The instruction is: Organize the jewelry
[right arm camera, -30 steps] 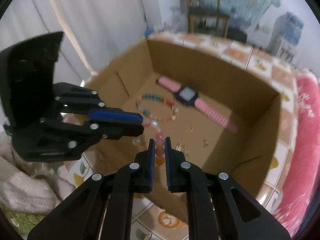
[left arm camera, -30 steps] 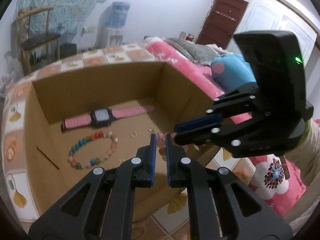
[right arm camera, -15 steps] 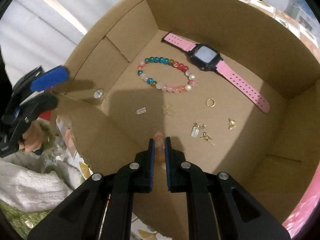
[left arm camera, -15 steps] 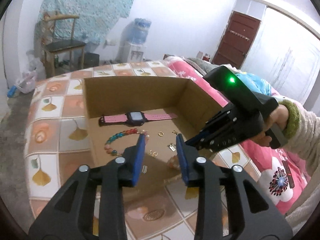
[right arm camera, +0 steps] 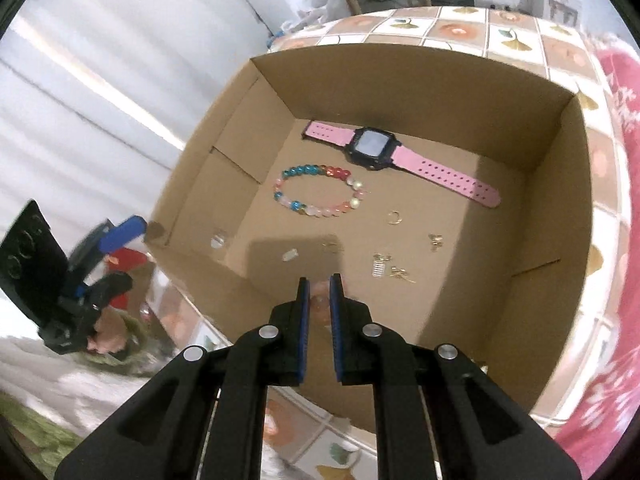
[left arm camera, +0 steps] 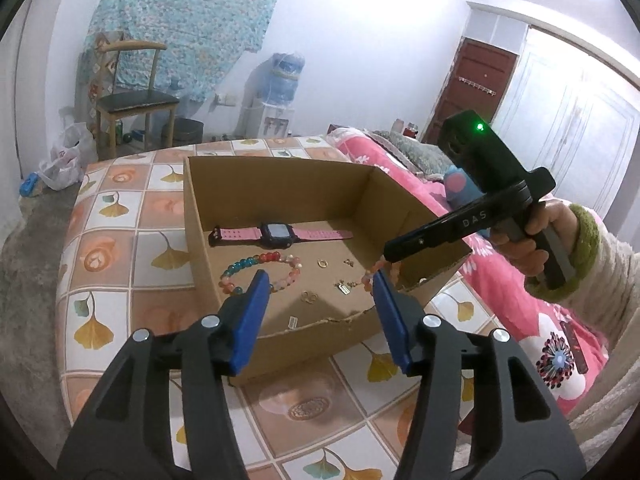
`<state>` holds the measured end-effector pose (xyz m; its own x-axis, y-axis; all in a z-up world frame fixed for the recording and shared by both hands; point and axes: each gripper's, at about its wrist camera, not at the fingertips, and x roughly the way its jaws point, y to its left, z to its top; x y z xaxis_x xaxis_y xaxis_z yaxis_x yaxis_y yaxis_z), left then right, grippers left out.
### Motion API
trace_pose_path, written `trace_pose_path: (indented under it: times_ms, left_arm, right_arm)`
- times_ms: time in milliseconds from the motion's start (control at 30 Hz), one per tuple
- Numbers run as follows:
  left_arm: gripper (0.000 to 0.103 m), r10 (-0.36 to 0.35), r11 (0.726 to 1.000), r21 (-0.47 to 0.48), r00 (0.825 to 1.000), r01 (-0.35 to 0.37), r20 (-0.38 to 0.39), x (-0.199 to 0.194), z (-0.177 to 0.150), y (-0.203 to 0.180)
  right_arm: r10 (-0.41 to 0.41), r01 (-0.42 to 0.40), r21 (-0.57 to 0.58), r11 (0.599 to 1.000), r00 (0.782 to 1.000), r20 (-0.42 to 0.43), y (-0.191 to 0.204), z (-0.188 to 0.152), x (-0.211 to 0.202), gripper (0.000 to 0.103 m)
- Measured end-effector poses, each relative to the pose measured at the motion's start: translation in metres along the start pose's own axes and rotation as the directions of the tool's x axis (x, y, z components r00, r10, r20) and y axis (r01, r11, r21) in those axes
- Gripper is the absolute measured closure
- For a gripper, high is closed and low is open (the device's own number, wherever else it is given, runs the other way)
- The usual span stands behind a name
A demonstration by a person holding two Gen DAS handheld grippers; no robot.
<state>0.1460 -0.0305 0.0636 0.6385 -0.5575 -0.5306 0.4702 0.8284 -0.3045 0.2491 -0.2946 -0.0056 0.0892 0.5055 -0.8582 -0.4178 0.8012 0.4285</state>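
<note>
A cardboard box (left arm camera: 280, 184) (right arm camera: 400, 80) holds a pink watch (left arm camera: 278, 236) (right arm camera: 372, 148), a multicoloured bead bracelet (left arm camera: 268, 257) (right arm camera: 304, 171), a gold ring (left arm camera: 321, 263) (right arm camera: 394, 217) and small gold earrings (left arm camera: 344, 286) (right arm camera: 380, 266). My right gripper (right arm camera: 319, 280) (left arm camera: 386, 254) is shut on a pale pink bead bracelet (right arm camera: 318, 304) (left arm camera: 370, 276) that dangles just inside the box's near right corner. My left gripper (left arm camera: 320, 280) (right arm camera: 120, 256) hangs outside the box's front wall. Its jaws are opening with nothing between them.
The box sits on a cloth with a leaf-tile pattern (left arm camera: 120, 248). Pink floral bedding (left arm camera: 520, 300) lies to the right, where a hand in a fuzzy sleeve (left arm camera: 532, 240) holds the right gripper. Beyond the table stand a wooden chair (left arm camera: 132, 104) and a water dispenser (left arm camera: 280, 80).
My left gripper let go of the pink bead bracelet, opened and drew back from the box. My right gripper kept the bracelet and tipped down over the box floor.
</note>
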Motion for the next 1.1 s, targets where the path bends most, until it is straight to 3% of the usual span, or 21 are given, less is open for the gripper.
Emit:
trace_pose_path:
  times_ms: [133,333,567,733,867,933,1100]
  left_arm:
    - [0.047,0.014,1.0,0.007,1.0,-0.014,-0.002,0.001,-0.003,0.0]
    - [0.036,0.077,0.996,0.05,0.997,-0.076,-0.01,0.004,-0.009,-0.006]
    - [0.018,0.106,0.991,0.079,0.994,-0.109,0.037,-0.009,-0.007,-0.014]
    - [0.01,0.102,0.992,0.065,0.989,-0.109,0.109,-0.026,-0.003,-0.019]
    - [0.008,0.128,0.991,0.026,0.981,-0.134,0.149,-0.033,-0.001,-0.019]
    - [0.008,0.155,0.988,-0.003,0.974,-0.157,0.167,-0.035,-0.001,-0.019]
    - [0.008,0.29,0.956,-0.1,0.941,-0.276,0.177,-0.038,-0.005,-0.024]
  right_arm:
    - [0.032,-0.031,0.033,0.999,0.999,-0.028,0.003,0.002,0.017,0.093]
    - [-0.034,0.037,0.061,0.997,0.997,-0.063,-0.002,-0.002,0.026,0.091]
    - [-0.108,0.103,0.065,0.993,0.99,0.089,0.007,-0.027,-0.017,0.079]
    - [-0.14,0.132,0.048,0.99,0.949,0.281,0.032,-0.056,-0.048,0.054]
    - [-0.169,0.151,0.077,0.986,0.88,0.444,0.048,-0.078,-0.059,0.03]
    - [-0.195,0.172,0.091,0.981,0.841,0.505,0.054,-0.086,-0.06,0.027]
    - [-0.283,0.29,0.075,0.954,0.791,0.543,0.068,-0.094,-0.054,0.023]
